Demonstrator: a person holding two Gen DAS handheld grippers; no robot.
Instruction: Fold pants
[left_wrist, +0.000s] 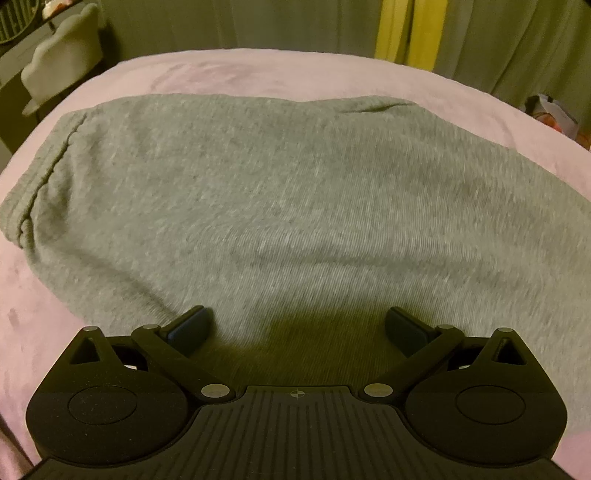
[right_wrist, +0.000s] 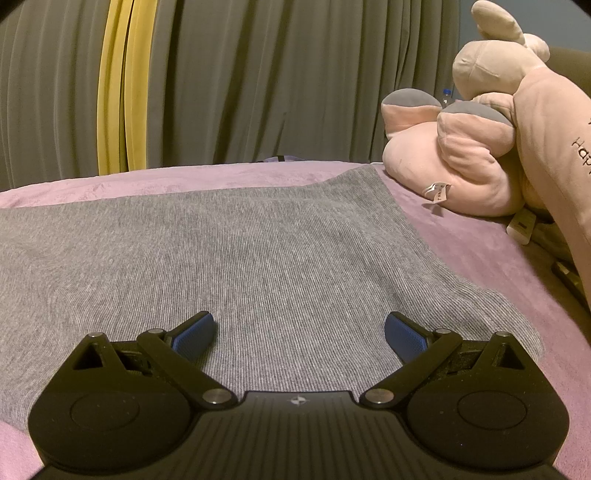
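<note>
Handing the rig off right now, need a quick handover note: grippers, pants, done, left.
Left gripper: open, empty, low over the grey pants, ribbed waistband at its far left.
Right gripper: open, empty, over the same pants near their right edge.
Pants lie spread flat on the pink bedspread; pink plush toy sits beyond the right edge, not touching them.
Done: pants laid out; whether already folded once, cannot tell.
Left: grasp the fabric and fold.

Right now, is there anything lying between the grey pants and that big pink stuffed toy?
Only a bare strip of the pink blanket separates the grey pants from the plush toy, as the right wrist view shows.
</note>
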